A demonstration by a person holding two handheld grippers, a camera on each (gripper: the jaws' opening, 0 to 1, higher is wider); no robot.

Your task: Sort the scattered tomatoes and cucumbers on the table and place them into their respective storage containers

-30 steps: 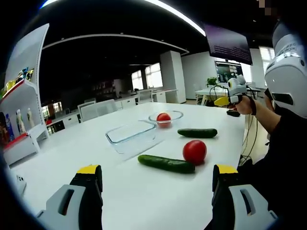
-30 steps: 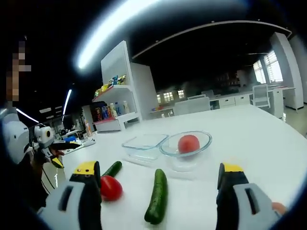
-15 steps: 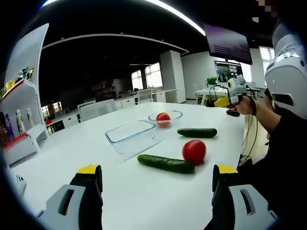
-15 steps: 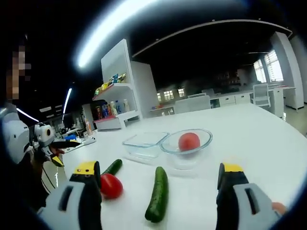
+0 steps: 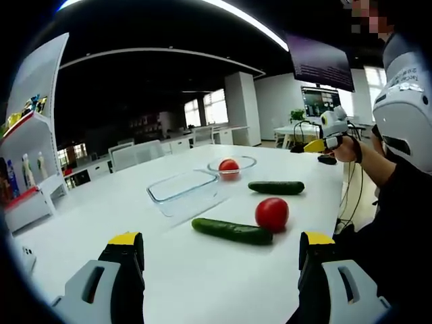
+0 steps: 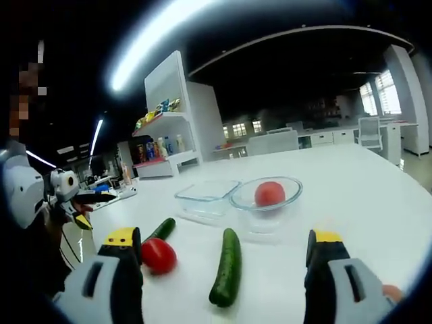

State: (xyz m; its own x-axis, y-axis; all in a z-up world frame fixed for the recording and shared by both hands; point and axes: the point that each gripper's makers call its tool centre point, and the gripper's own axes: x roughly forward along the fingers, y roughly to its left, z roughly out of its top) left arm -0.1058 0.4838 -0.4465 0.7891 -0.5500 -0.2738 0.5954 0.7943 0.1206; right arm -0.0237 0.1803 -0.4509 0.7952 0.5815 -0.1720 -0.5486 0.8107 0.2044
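**Both grippers hover empty over the sorting surface**

The left gripper [image 5: 216, 253] and right gripper [image 6: 226, 253] hold their fingers wide apart, gripping nothing. On the white surface [image 5: 101, 209] lie two cucumbers [image 5: 231, 231] [image 5: 275, 187] and a loose tomato [image 5: 272, 214]; another tomato [image 5: 229, 167] sits in the round glass bowl [image 5: 233, 165], beside the rectangular glass dish [image 5: 183, 188]. Since a second ago the right gripper view has drifted slightly; the produce lies as before.

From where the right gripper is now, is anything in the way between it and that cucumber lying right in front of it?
Nothing visible blocks it. The right gripper is open, and the near cucumber lies on bare white table between its jaws' line of sight. The loose tomato sits off to one side, apart from the cucumber.
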